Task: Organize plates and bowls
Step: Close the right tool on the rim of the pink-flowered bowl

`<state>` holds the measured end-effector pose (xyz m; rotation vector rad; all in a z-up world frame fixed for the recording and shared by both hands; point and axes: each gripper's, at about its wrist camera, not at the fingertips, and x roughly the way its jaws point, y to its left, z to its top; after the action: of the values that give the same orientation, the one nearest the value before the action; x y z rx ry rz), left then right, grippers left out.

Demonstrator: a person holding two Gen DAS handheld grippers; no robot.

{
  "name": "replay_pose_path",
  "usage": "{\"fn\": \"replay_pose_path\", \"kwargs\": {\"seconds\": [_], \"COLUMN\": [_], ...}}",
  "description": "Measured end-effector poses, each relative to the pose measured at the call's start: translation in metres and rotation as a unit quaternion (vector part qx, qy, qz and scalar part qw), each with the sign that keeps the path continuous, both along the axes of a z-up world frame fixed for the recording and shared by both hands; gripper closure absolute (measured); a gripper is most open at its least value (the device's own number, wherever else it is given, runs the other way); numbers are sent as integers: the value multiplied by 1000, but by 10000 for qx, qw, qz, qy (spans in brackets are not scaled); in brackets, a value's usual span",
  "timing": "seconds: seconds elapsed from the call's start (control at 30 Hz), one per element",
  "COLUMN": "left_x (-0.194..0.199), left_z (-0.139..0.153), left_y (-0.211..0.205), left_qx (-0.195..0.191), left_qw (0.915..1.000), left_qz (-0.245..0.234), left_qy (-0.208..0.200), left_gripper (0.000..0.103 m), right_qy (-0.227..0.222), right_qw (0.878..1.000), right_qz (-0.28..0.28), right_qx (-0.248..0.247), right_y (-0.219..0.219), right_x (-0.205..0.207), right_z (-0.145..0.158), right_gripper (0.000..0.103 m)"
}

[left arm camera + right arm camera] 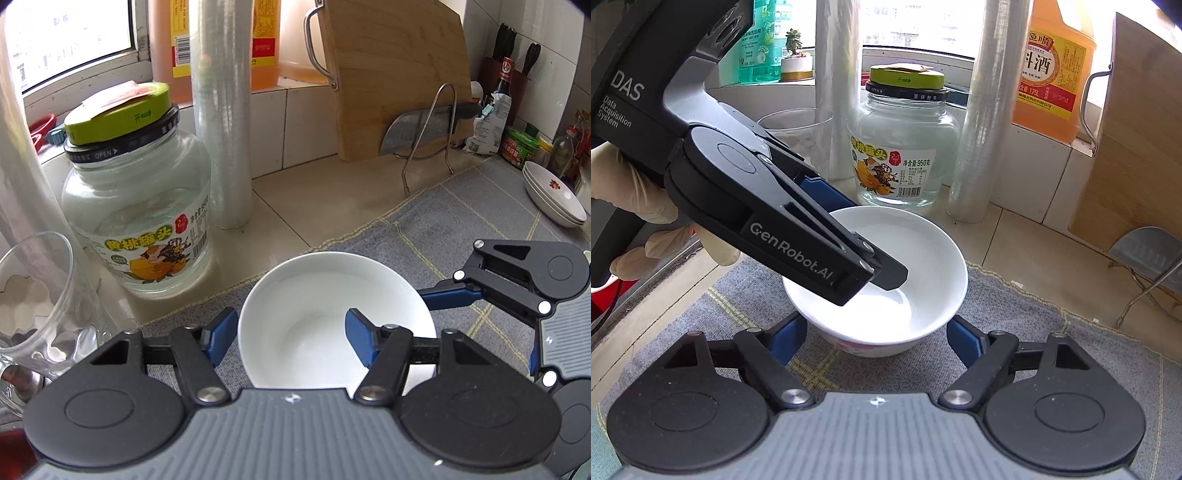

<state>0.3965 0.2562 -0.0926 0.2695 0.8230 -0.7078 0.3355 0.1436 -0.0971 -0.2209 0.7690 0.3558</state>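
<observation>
Gripping white bowl point(325, 295) rim, left gripper point(291, 338), right gripper point(875, 339) flanking

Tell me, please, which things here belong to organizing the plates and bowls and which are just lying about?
Job in hand: white bowl; stacked patterned dishes.

Lying about: glass jar; cling film roll; cutting board; cleaver; drinking glass; orange jug.

A bowl point(332, 314) sits on the mat point(461, 229) near its back-left corner. Behind it on the counter point(314, 199) stand a jar point(136, 206) and a film roll point(221, 110). A cutting board point(399, 74) leans at the back wall; stacked plates point(554, 195) rest at the mat's far right edge.
</observation>
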Motion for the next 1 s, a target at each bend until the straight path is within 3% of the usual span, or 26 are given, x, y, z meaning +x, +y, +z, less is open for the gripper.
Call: {"fn": "replay_pose_path", "kwargs": {"seconds": [0.47,1.0], "left_x": [0,-30], "left_z": [2,19], "left_y": [-4,-10], "left_qx": [90,45], "left_qw": [9997,9994], "left_qz": [-223,-350], "left_qy": [32,57], "left_gripper": [43,43], "right_qy": [32,152], "right_qw": [10000,9997], "right_qz": [30,108], "right_qx": [-55,-156], "right_y": [1,-4], "right_x": [0,-26], "right_z": [-2,9], "right_gripper": [18,18]}}
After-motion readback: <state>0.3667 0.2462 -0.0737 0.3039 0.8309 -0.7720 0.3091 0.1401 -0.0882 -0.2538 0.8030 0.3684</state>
